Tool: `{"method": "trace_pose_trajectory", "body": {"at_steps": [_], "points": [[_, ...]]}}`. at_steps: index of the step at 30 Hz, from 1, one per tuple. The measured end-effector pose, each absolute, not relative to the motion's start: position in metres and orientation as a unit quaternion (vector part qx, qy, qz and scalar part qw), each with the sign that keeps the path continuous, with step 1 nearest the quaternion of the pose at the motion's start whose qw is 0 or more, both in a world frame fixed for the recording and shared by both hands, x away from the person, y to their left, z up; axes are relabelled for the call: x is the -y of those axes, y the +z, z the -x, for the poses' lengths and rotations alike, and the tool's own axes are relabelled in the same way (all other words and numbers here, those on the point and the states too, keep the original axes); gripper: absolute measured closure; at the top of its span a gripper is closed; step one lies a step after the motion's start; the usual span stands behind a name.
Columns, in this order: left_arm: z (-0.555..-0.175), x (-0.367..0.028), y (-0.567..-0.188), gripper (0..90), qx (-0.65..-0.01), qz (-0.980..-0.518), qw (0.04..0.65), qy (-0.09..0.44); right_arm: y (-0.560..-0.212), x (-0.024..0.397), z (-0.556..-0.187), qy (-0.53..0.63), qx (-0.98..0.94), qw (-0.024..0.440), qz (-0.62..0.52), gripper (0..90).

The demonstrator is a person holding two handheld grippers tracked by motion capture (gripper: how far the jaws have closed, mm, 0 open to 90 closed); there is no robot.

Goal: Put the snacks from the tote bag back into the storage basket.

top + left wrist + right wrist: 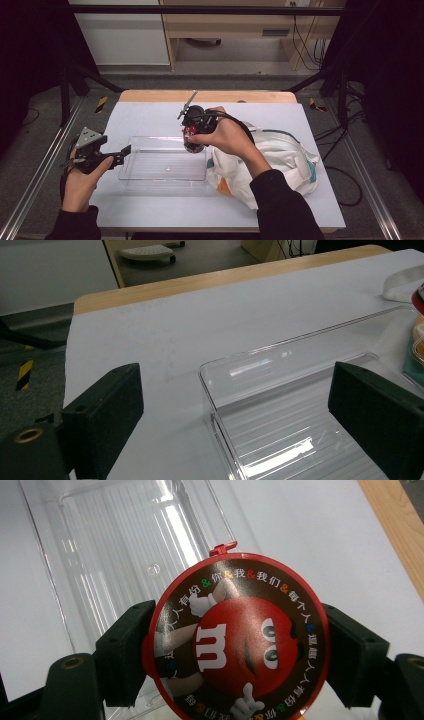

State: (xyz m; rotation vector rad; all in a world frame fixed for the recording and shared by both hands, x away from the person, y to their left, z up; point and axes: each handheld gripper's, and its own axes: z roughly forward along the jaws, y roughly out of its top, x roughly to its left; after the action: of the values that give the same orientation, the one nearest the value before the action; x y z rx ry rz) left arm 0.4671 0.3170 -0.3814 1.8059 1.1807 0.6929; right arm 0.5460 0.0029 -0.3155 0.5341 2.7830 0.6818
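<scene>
A clear plastic tray (pixel 150 172) lies in the middle of the white table. My right gripper (pixel 194 142) points down over the tray's right end and is shut on a round candy tub (pixel 235 640) with a red-rimmed brown lid that bears a red cartoon face; both jaws press its sides. The tub (pixel 192 137) hangs just above the tray (pixel 115 545). My left gripper (pixel 125 152) rests at the tray's left end, open, with the tray's near corner (pixel 220 405) between its jaws and nothing gripped.
A white cloth bag (pixel 280 160) with teal trim and an orange patch lies to the right of the tray, under the right forearm. The table's wooden far edge (pixel 205 96) runs behind. Metal rails (pixel 45 165) flank the table.
</scene>
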Motion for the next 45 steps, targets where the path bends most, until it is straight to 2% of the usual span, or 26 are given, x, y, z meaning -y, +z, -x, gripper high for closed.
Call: {"method": "trace_pose_trajectory", "body": {"at_steps": [20, 45], "points": [[-0.466, -0.323, -0.38, 7.8, -0.477, -0.715, 0.429, 0.279, -0.334, -0.015, -0.538, 0.22, -0.956, 0.099, -0.17, 24.2], [-0.467, -0.322, -0.381, 8.3, -0.473, -0.721, 0.425, 0.275, -0.356, -0.009, -0.537, 0.21, -0.959, 0.088, -0.17, 24.2]]}}
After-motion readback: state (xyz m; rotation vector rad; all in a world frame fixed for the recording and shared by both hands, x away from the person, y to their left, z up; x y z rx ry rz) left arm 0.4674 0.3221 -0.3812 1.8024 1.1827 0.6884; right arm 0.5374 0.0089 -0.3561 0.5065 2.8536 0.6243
